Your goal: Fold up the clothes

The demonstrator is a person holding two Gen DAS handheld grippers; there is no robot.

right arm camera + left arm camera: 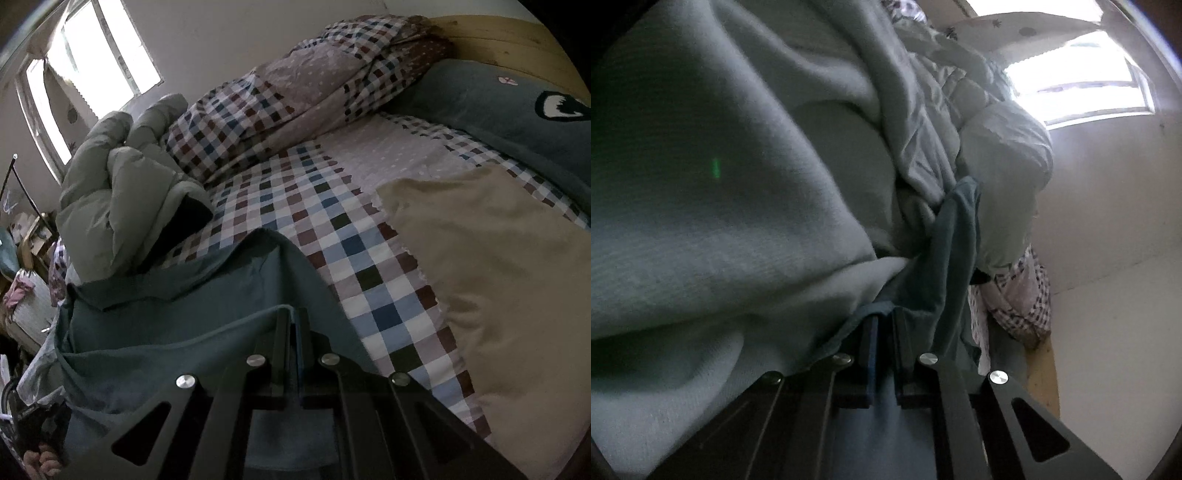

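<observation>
Left gripper [885, 317] and right gripper [294, 317] each clamp closed on the teal garment [207, 295]; its lower part, toward 6 o'clock, is cut off.

No words, numbers, labels or brand names can be read in either view; the only mark is a black-and-white eye-shaped emblem [559, 107] on the teal fleece blanket [480, 99] at the upper right of the right wrist view.
</observation>
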